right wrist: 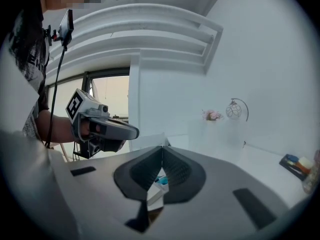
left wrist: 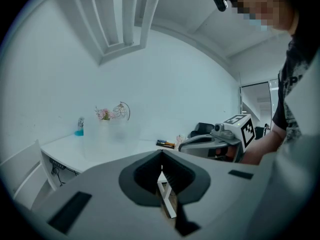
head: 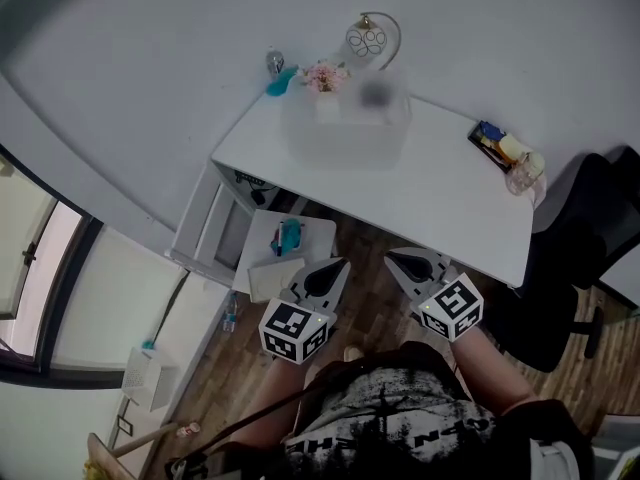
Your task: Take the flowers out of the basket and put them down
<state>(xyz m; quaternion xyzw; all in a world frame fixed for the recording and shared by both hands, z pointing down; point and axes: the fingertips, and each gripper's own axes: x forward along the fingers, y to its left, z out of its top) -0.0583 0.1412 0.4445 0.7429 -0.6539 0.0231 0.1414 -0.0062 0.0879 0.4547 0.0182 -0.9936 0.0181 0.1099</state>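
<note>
Pink flowers (head: 325,75) stand at the back of a translucent white basket (head: 345,128) on the white desk (head: 450,208). Both grippers hang low in front of the desk, close to the person's body and far from the basket. The left gripper (head: 327,272) is shut with nothing in it, and so is the right gripper (head: 408,261). The left gripper view has its jaws (left wrist: 161,153) meeting, with the flowers (left wrist: 103,114) small in the distance and the right gripper (left wrist: 182,145) beside. In the right gripper view the shut jaws (right wrist: 162,148) point toward the flowers (right wrist: 213,115).
A wire globe ornament (head: 372,36) and a blue bottle (head: 280,78) stand behind the basket. A tray of small items (head: 495,143) and a glass jar (head: 522,173) sit at the desk's right end. A black chair (head: 570,268) is right, a low white stand (head: 285,243) under the desk's front.
</note>
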